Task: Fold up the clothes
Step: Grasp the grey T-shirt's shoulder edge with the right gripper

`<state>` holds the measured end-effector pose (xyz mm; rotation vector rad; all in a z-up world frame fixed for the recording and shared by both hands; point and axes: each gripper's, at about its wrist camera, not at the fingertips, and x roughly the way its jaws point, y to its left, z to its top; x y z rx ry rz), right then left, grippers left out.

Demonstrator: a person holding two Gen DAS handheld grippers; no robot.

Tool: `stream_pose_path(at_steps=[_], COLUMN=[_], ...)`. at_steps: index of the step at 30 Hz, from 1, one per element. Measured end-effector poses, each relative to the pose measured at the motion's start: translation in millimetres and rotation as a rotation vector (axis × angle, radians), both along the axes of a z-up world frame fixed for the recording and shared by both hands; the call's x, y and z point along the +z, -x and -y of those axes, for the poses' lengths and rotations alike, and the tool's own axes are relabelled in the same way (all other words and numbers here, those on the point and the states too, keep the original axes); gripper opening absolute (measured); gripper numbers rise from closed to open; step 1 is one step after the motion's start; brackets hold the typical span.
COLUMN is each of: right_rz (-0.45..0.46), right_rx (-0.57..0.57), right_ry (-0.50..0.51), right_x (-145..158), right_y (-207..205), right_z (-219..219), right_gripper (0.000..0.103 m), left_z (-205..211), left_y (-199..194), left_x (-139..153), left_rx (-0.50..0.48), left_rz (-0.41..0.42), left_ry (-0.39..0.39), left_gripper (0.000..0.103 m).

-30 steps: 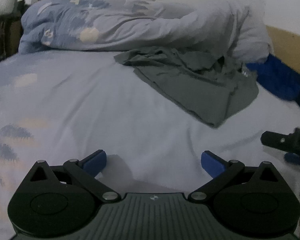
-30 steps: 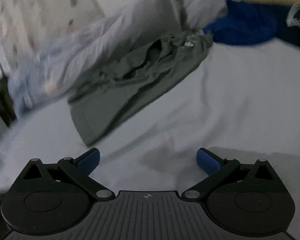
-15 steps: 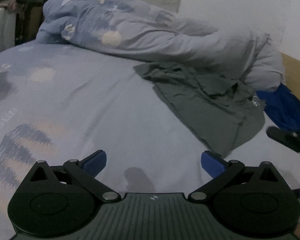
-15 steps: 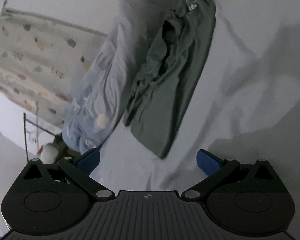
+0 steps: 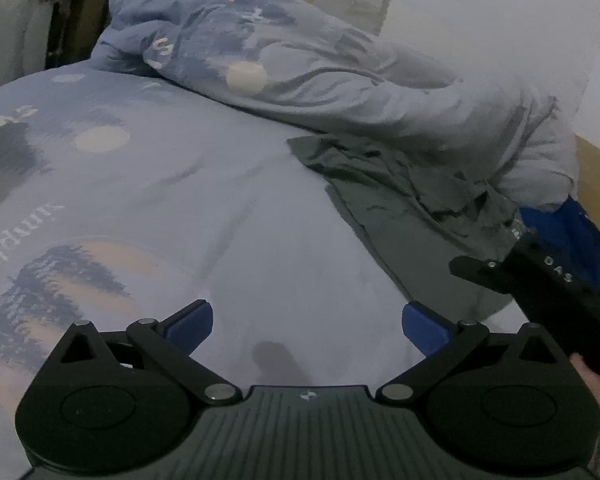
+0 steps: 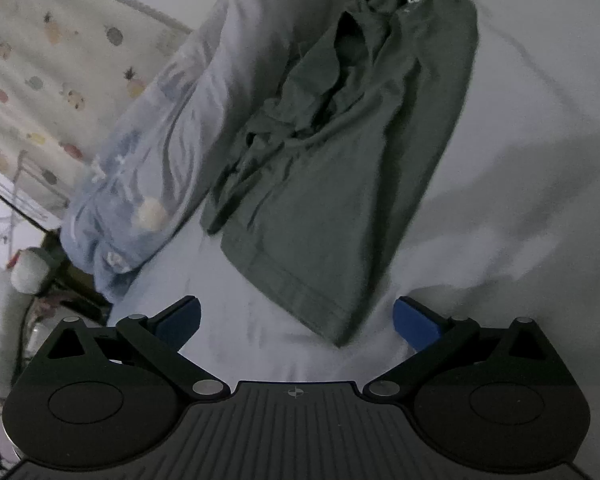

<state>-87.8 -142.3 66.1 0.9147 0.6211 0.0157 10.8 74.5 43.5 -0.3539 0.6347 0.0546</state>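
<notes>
1. 2 claws spread wide and empty: left gripper (image 5: 307, 322) poised over bare sheet, right gripper (image 6: 297, 318) poised just short of the near hem corner of the grey garment (image 6: 340, 184).
2. Seen from the left wrist: right gripper (image 5: 540, 280) over the near right part of the grey garment (image 5: 412, 208), contact impossible to confirm.
3. Lying rumpled on the pale blue bedsheet (image 5: 140, 184): near half fairly flat with a stitched hem, far half bunched and pressed against the rolled duvet (image 5: 320, 76). No fold made yet.
4. Step in hand, by judgement: the approach for a first grasp, ahead of spreading the piece flat.
5. Next move likely calls for lowering the right claw onto the near hem corner and pinching 1 layer edge-on, not a wad.
6. Left claw well apart from the cloth; needs a swing toward the opposite hem corner for a 2-point pull.
7. Beyond the garment: a dark blue item (image 5: 572, 236) by the duvet's end, best left clear of any pull.
</notes>
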Motion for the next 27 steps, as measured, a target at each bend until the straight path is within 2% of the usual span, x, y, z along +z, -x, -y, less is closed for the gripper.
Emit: stream_pose_path(at_steps=[5,6,7,8,9,10,14,22,27], right_rz=[-0.026,-0.038,-0.049,-0.061,-0.075,-0.088,-0.039,0.063,0.04], right_rx=[0.009,-0.003,-0.016,-0.028,-0.049,-0.07,-0.044,0.07,0.149], right_ry=[0.077,0.103,0.129,0.155,0.156,0.156,0.148,0.246,0.295], right_x=[-1.6,-2.0,-2.5,-2.9,-5.0,-7.1,-7.0,34.3,57.4], right_y=[-22.7,-23.6,-24.6,-25.4,-23.0,-20.6,-6.4,37.0,83.4], right_z=[-14.1,-15.3,-16.5,-17.6,-15.3,-12.9,-11.6,-19.5,-13.0], right_gripper=[0.089,0.078,0.055,0.041,0.02,0.012,0.006,0.005,0.005], left_z=[-8.1,-9.9,-11.7,-13.9,-15.9,-17.9,-26.6,-48.6,-55.9], left_y=[1.3,1.6,1.8,1.6,1.5,1.5,3.2,4.4,5.4], left_x=[3.2,3.7,4.0,4.3,4.4,4.5,5.0,4.5,8.0], left_rx=[0.011,0.013,0.016,0.021,0.025,0.028,0.039,0.094,0.104], left_rz=[0.007,0.008,0.009,0.009,0.009,0.009,0.009,-0.002,0.016], left_ry=[0.018,0.02,0.023,0.026,0.029,0.033,0.05,0.108,0.123], left_gripper=[0.103,0.103,0.103,0.103,0.103,0.103,0.103,0.103,0.103])
